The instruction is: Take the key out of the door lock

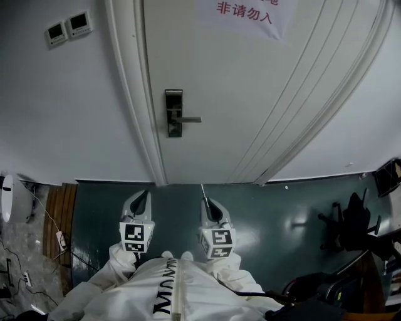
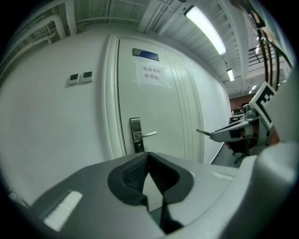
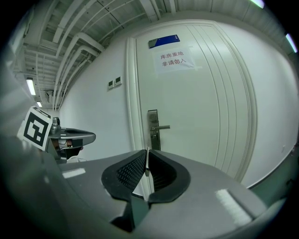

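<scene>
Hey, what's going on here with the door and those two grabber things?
A person in a white suit stands back from a closed white door, holding a gripper in each hand. The right tongs are shut on a thin metal piece, apparently the key, which sticks out past their tips. The left tongs are closed and empty. Neither touches the door, and the lock plate is some way ahead. The key looks to be out of the lock already.

Office-building corridor, white door (image 1: 250,94) with printed notice (image 1: 244,15), wall control panels (image 1: 69,28) left, exposed ceiling pipes (image 3: 79,32), strip lights (image 2: 205,29), office chair (image 1: 348,219) right.
</scene>
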Available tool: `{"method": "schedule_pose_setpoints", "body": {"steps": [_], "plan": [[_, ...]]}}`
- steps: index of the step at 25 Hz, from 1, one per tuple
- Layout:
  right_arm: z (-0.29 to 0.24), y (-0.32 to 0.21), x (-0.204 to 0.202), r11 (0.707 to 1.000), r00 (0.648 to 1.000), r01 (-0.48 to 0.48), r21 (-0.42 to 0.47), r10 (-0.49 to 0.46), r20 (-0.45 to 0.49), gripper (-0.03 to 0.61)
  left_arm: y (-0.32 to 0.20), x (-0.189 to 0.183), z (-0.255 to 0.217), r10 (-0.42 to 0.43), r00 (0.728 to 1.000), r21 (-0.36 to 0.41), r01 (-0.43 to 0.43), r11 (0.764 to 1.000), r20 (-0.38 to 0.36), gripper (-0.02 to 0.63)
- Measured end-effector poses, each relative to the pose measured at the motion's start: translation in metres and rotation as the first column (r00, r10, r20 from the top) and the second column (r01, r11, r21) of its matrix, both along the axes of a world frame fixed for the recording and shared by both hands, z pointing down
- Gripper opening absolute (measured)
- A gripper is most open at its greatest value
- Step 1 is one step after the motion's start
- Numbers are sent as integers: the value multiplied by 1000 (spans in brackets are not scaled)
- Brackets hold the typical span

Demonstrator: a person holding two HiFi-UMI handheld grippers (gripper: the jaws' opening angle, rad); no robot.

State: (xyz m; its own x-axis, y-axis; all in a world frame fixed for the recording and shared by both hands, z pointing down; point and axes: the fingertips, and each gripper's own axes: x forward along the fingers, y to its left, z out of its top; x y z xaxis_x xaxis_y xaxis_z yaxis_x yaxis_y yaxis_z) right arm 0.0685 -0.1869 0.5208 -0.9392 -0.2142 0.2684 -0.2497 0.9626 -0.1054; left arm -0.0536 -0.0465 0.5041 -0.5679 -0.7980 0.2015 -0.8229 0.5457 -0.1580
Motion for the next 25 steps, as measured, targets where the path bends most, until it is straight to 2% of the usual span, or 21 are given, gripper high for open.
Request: {"method": "schedule_pose_setpoints", "body": {"steps": [8,25], "plan": [[-2,10,-13,1000,1000,2,5,-1,-22,23,10,-4,7,8,999,5,-7,1000,-37,0],[2,19,-22,1000,1000,-4,6,4,-29,23,22,-10,12,9,999,5,-9,1000,-45,0]]}}
